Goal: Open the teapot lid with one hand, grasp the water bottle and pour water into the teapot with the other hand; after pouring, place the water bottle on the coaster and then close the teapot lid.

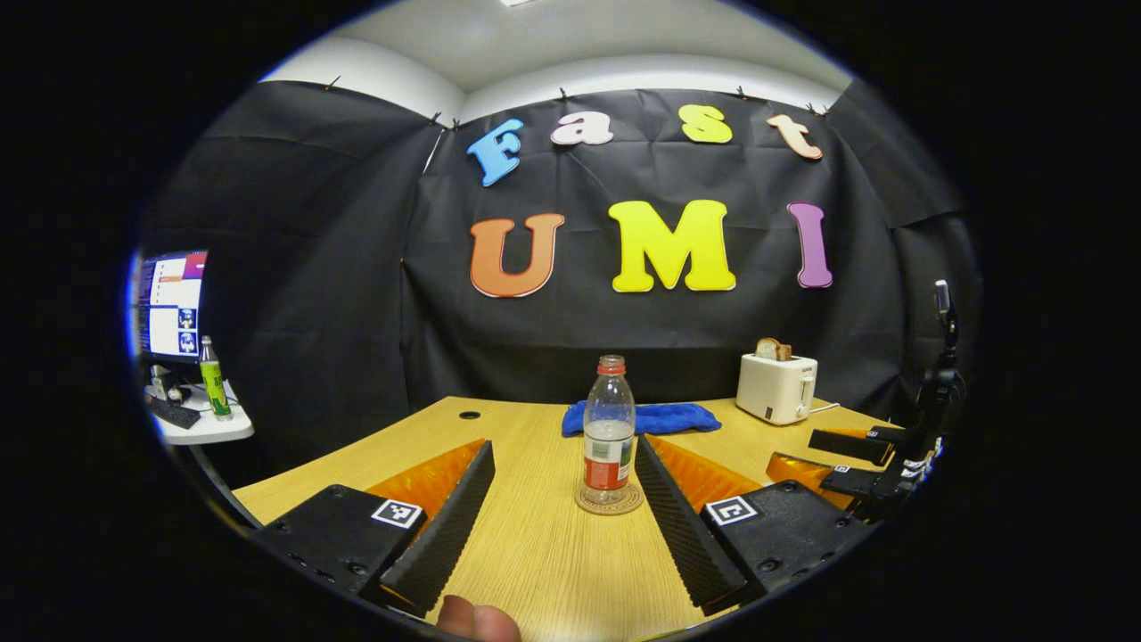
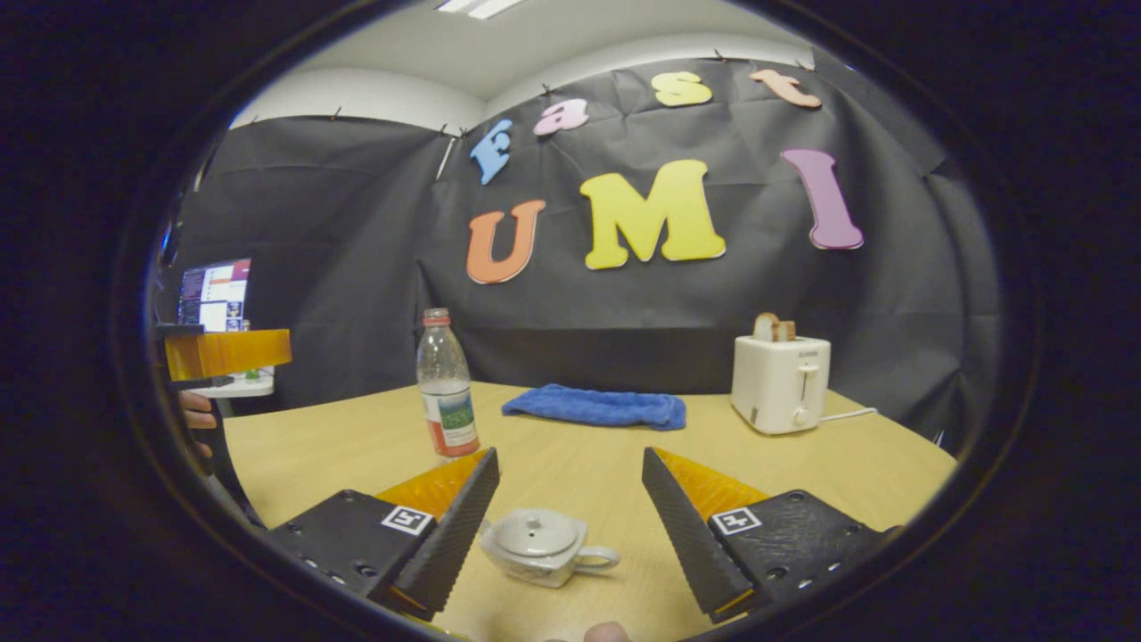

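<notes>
the teapot (image 2: 539,546) sat on the wooden table (image 2: 588,473) close to its near edge, lid (image 2: 535,533) on, handle pointing to the right side in the right gripper view. it was down low between the two fingers of the right gripper (image 2: 570,526), which was spread wide and not touching it at all, nothing grasped.

the water bottle (image 1: 610,432) stood upright on a round coaster (image 1: 610,501), red cap on, some water in it, more toward the middle of the table. in the left gripper view it lined up right between the fingers of the left gripper (image 1: 564,526), but farther out than the tips, so no contact there either. that claw was released too, wide apart and holding nothing. a fingertip (image 1: 477,621) of the person poked in at the bottom of that view.

behind the bottle, toward the far edge, a blue towel (image 1: 640,417) lay bunched up flat. off toward the far right corner was a white toaster (image 1: 775,387) with a slice of bread (image 1: 773,349) sticking out the top and a cord trailing off its right side.

in the left gripper view the other gripper showed over at the right edge of the table. in the right gripper view the other one showed at the far left with a hand (image 2: 198,419) behind it.

past the table's left edge there was a small white side table (image 1: 203,428) with a green bottle (image 1: 213,379), a keyboard and a lit monitor (image 1: 171,303).
</notes>
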`<state>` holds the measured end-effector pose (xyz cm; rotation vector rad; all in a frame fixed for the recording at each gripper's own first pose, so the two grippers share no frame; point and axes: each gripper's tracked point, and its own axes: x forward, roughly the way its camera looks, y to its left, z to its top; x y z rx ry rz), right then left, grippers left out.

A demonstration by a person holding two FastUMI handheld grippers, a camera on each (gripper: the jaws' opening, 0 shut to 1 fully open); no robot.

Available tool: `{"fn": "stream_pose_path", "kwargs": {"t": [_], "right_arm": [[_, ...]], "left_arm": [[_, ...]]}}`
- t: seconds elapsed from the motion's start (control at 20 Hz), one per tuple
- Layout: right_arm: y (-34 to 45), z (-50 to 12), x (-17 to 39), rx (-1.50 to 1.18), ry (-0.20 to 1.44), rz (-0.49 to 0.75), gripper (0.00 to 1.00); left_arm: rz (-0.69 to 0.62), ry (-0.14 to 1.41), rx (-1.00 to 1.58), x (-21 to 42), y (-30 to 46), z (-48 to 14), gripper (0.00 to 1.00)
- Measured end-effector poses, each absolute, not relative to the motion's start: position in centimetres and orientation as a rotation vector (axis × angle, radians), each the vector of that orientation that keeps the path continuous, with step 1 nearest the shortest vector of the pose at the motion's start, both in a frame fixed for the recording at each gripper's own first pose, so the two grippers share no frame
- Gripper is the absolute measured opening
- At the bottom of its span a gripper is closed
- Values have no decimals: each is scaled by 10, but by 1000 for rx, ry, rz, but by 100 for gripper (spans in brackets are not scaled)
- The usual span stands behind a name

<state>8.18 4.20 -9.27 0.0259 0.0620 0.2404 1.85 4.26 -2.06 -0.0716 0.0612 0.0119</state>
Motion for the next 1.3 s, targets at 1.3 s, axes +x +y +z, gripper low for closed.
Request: {"fn": "stream_pose_path", "kwargs": {"t": [1.3], "right_arm": [[-21, -8, -23, -56, -62, -16, 95]], "left_arm": [[-38, -32, -65, -20, -7, 6, 99]]}}
